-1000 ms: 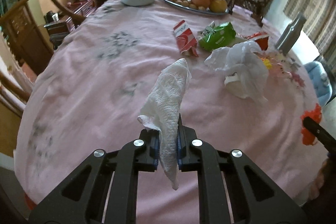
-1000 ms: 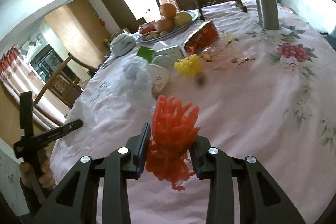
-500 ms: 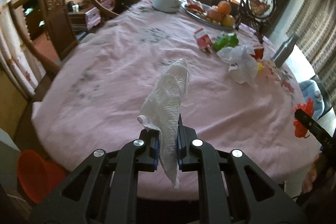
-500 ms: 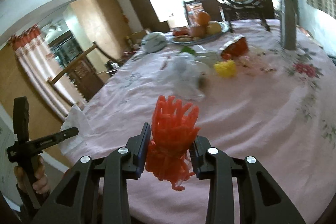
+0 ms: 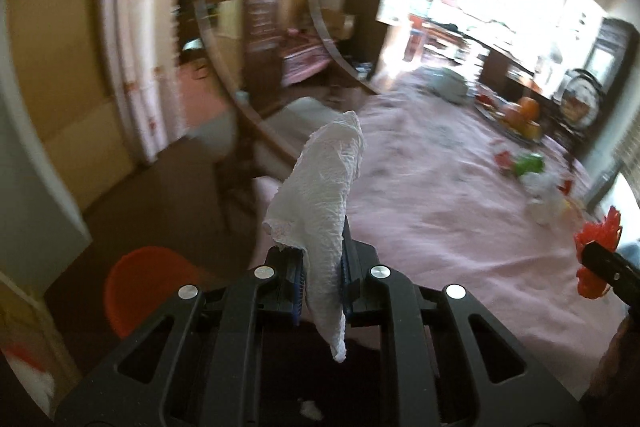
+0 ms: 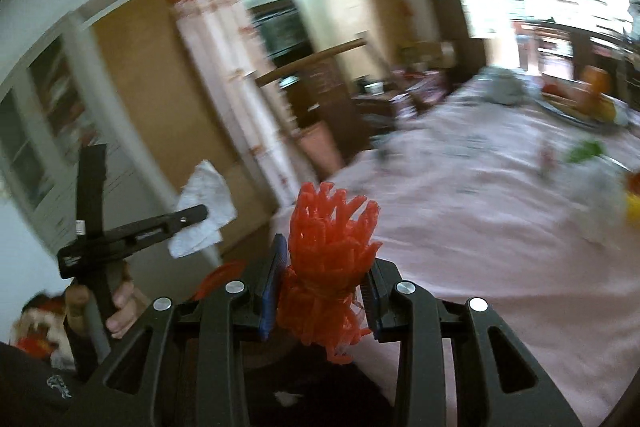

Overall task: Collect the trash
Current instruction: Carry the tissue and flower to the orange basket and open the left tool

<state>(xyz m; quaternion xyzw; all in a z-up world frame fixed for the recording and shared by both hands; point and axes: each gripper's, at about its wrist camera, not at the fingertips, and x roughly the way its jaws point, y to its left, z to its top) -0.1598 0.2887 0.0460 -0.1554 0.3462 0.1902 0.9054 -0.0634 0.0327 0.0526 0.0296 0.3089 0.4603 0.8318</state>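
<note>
Now the left claw (image 5: 322, 281) is clamped on a crumpled white paper towel (image 5: 322, 195), which stands up between its pads and droops below them — held off the near edge of the worktop (image 5: 460, 227), above dark floor with an orange bin (image 5: 140, 287) low to the left. Meanwhile the right claw (image 6: 324, 297) grips a bunched orange mesh net (image 6: 332, 247), also in the air. Further wrappers — a green packet (image 5: 530, 163) among them — lie blurred on the pink cloth.
</note>
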